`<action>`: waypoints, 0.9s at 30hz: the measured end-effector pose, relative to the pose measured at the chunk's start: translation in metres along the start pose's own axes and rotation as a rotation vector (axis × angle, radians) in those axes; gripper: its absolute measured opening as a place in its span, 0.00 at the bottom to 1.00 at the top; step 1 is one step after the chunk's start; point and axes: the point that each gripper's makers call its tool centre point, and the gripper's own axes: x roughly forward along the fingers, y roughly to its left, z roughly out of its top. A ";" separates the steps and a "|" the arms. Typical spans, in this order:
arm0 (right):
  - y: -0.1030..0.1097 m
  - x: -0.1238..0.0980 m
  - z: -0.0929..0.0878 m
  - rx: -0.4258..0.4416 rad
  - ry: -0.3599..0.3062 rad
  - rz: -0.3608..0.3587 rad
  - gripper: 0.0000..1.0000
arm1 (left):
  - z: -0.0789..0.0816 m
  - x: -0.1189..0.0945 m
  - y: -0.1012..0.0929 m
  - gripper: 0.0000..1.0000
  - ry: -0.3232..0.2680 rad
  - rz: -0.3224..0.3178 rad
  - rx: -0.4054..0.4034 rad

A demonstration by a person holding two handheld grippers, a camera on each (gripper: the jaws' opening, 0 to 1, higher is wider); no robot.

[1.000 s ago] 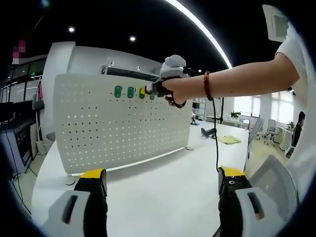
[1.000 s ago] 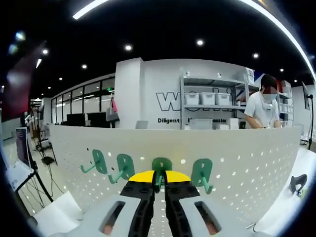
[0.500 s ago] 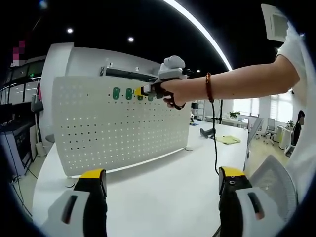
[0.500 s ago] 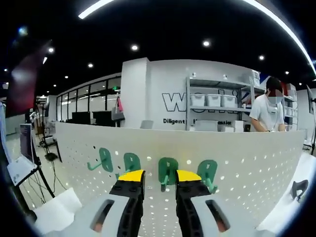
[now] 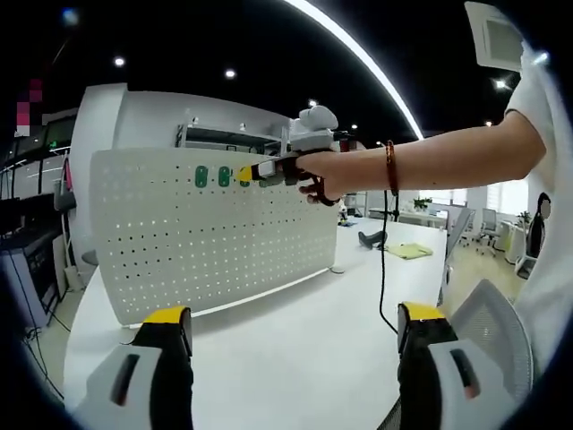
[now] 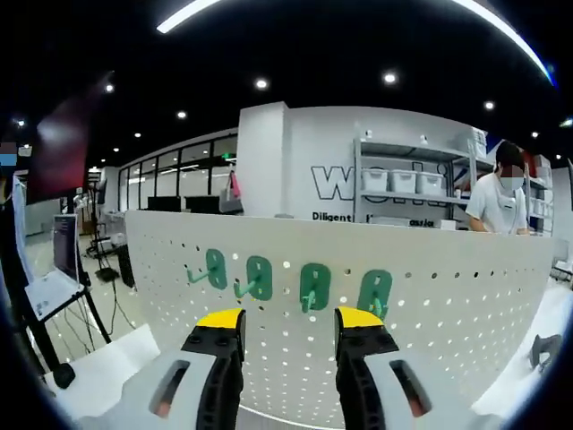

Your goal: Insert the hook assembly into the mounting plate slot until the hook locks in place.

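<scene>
Landmark: the white pegboard (image 6: 358,358), standing upright on the white table (image 5: 295,349).

Your left gripper (image 5: 286,349) sits nearest, low over the table and well in front of the pegboard; its yellow-tipped jaws are spread wide and carry nothing.

Your right gripper (image 6: 288,327) is raised near the pegboard's top edge, just in front of the hook row. Its jaws stand apart and hold nothing. In the left gripper view you see the same right gripper (image 5: 260,170) in your hand (image 5: 318,170), tips close to the board, a cable (image 5: 383,269) hanging from it toward the table.

Four green hooks (image 6: 313,287) sit in a row on the pegboard just below its top edge, each backing plate flat against the board and each prong pointing out toward you. All four are clear of the jaws.

Beyond the pegboard: a shelf unit with white bins (image 6: 394,179) (contents not readable), and a person (image 6: 501,202) standing at the right.
</scene>
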 end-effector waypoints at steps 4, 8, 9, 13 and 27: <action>0.004 -0.010 0.001 -0.016 -0.011 0.018 0.44 | 0.003 -0.004 -0.006 0.98 -0.003 -0.005 0.006; 0.017 -0.020 0.001 -0.021 -0.015 0.086 0.49 | 0.001 -0.007 -0.009 0.98 0.010 -0.010 0.012; 0.017 -0.023 0.001 -0.029 -0.014 0.079 0.50 | 0.000 -0.008 -0.009 0.98 0.013 -0.010 0.011; 0.027 -0.033 -0.001 -0.044 -0.016 0.122 0.55 | 0.005 -0.013 -0.012 0.99 -0.004 -0.005 0.007; 0.031 -0.088 -0.012 -0.048 -0.021 0.173 0.67 | 0.011 -0.020 -0.021 1.00 -0.013 0.000 0.011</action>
